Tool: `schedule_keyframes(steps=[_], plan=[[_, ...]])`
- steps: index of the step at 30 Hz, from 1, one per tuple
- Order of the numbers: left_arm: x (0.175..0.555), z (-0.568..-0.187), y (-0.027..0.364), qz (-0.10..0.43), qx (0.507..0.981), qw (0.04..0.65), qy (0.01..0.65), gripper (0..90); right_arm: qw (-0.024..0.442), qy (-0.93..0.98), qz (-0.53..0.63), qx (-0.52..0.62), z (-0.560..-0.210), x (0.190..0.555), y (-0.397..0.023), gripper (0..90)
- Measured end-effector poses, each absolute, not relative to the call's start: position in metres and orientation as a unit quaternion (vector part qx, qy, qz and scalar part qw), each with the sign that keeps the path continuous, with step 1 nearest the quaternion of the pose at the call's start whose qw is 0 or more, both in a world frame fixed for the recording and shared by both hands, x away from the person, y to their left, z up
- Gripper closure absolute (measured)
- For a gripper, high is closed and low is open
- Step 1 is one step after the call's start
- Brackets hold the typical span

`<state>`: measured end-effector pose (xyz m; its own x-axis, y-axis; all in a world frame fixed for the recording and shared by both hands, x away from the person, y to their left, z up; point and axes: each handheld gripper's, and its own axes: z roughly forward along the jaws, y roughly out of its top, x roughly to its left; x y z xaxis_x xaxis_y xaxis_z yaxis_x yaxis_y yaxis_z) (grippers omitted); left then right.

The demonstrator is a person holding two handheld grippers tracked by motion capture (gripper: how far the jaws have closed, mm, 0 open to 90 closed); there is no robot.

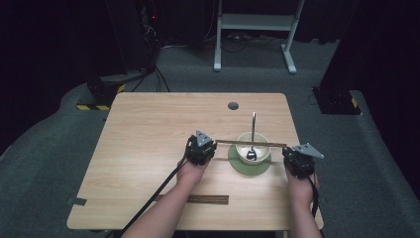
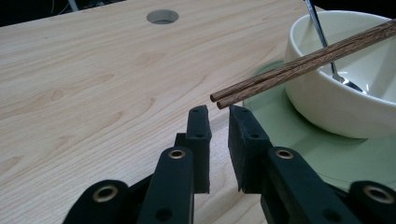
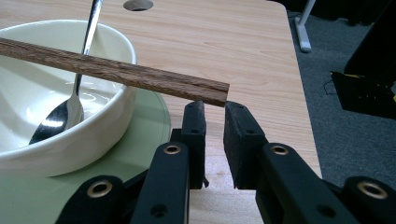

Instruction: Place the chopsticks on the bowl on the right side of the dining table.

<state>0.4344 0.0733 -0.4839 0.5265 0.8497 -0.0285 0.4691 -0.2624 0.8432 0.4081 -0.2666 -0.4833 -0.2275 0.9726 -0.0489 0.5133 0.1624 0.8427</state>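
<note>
High view: wooden table with a cream bowl standing on a green saucer. A metal spoon rests in the bowl, scoop down on the floor of it, handle leaning on the far rim. A pair of brown wooden chopsticks lies side by side across the bowl's rim, bridging it from one side to the other. The left gripper sits at one end of the pair, the right gripper at the other end, with the bowl between them. A dark wooden strip lies flat on the table, near the person's left forearm and well apart from the bowl.

Left gripper view: jaws nearly together, a narrow gap between the pads, nothing in that gap. The thin tips of the chopsticks hang just beyond and slightly above the fingertips; contact cannot be told. Bowl and saucer lie past the fingertips, to the right of them.

Right gripper view: jaws likewise nearly closed and empty. The square butt end of the chopsticks hangs just above and ahead of the fingertips; whether it touches them cannot be told. Bowl with spoon sits to the left of the fingers.
</note>
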Motion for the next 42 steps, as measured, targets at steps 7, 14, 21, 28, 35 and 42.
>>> schedule_keyframes(steps=[7, 14, 21, 28, 35, 42], plan=[[0.434, -0.484, 0.074, 0.223, 0.763, 0.425, 0.432, 77.6, 0.316, 0.693, 0.365, 0.535, -0.483, 0.408, -0.266, 74.6], [0.433, -0.484, 0.075, 0.223, 0.762, 0.427, 0.432, 75.9, 0.321, 0.690, 0.361, 0.539, -0.482, 0.405, -0.266, 63.0], [0.430, -0.484, 0.083, 0.218, 0.763, 0.429, 0.431, 67.9, 0.336, 0.687, 0.360, 0.534, -0.475, 0.395, -0.257, 48.2], [0.418, -0.482, 0.109, 0.216, 0.780, 0.416, 0.415, 48.2, 0.330, 0.692, 0.377, 0.519, -0.465, 0.384, -0.239, 40.3], [0.395, -0.482, 0.159, 0.209, 0.784, 0.408, 0.418, 33.6, 0.308, 0.706, 0.389, 0.506, -0.459, 0.372, -0.215, 36.8], [0.365, -0.488, 0.247, 0.224, 0.776, 0.377, 0.453, 24.2, 0.282, 0.720, 0.400, 0.492, -0.462, 0.348, -0.188, 34.6]])
